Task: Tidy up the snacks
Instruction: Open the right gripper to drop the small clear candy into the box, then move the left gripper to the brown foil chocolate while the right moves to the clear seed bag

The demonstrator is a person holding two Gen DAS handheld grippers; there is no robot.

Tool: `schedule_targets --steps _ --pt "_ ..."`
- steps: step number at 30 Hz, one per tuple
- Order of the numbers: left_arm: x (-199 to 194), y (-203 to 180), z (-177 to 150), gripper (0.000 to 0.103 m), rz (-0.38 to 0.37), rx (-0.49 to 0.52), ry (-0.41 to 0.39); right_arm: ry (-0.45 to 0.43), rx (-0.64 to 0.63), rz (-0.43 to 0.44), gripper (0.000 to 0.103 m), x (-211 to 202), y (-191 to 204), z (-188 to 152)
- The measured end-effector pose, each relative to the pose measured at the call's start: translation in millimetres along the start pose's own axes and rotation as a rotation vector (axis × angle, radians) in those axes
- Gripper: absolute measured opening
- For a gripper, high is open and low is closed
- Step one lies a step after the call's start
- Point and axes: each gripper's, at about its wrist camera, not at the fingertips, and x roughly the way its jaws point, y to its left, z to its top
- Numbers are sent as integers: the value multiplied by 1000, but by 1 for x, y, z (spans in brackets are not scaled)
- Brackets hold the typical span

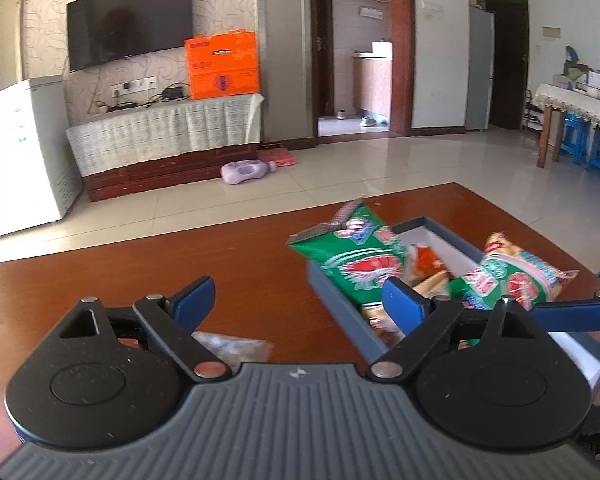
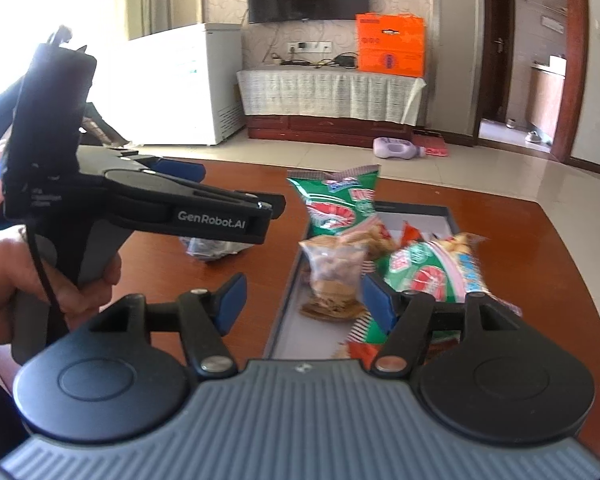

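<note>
A grey box [image 1: 336, 300] with a white inside [image 2: 300, 320] lies on the brown table and holds several snack packs. One green pack [image 1: 356, 256] leans on its far end [image 2: 336, 204]. A second green pack [image 1: 512, 276] lies at the right [image 2: 432, 268]. A clear pack of brown biscuits [image 2: 332, 276] lies in the middle. A small clear pack [image 1: 232, 346] lies on the table left of the box [image 2: 212, 248]. My left gripper [image 1: 296, 300] is open and empty above the table [image 2: 204, 200]. My right gripper [image 2: 304, 300] is open and empty over the box.
The brown table [image 1: 140, 264] ends at a far edge with tiled floor beyond. A white freezer [image 1: 16, 152], a TV stand with an orange box [image 1: 222, 64] and a purple bottle [image 1: 246, 171] on the floor stand far off.
</note>
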Motion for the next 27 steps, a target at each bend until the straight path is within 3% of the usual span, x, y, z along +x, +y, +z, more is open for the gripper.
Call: schedule_targets --steps 6,14,27 --pt "-12 46 -2 93 59 -13 -18 31 -43 30 66 21 26 7" --pt "-24 130 -8 93 170 -114 1 72 -111 84 66 54 64 15" --pt "30 186 -26 93 213 -145 147 82 -192 92 66 108 99 28"
